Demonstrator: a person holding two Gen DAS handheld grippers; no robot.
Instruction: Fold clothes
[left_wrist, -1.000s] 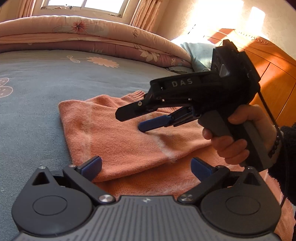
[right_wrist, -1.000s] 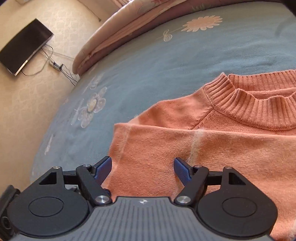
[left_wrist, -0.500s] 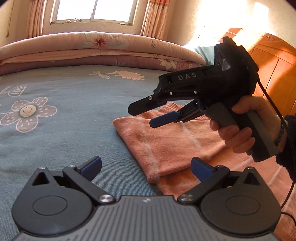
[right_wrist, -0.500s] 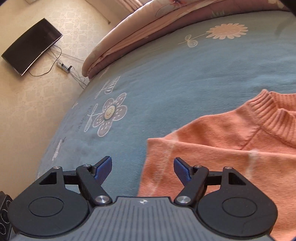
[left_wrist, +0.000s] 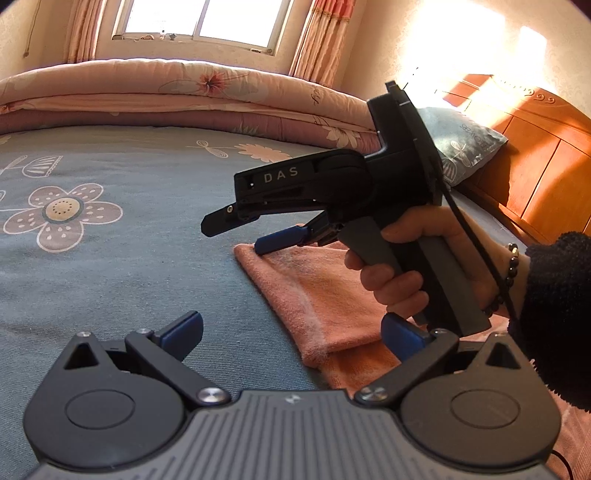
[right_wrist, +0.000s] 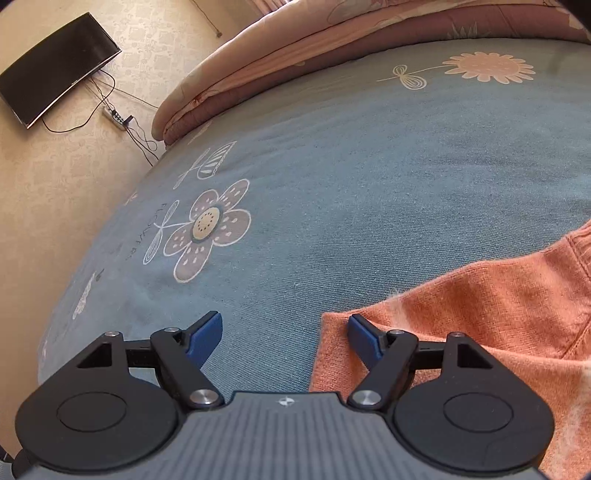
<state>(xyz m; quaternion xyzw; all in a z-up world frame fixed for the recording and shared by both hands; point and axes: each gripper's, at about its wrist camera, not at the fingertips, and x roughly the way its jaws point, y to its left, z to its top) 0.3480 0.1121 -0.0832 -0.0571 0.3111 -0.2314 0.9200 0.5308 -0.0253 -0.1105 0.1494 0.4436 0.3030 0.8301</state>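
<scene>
Left wrist view shows both spread, empty grippers, left gripper (left_wrist: 291, 328) and right gripper (left_wrist: 240, 232), beside the partly folded orange knit sweater (left_wrist: 317, 288) at lower right, probably needing another fold from its near edge.

Bright daylight from the window (left_wrist: 199, 18) far ahead of me, hard sun glare on the right wall (left_wrist: 461, 44) and headboard (left_wrist: 535, 158), soft shadows on the bed (left_wrist: 129, 258), fisheye bending at every edge, both my views sharp
</scene>
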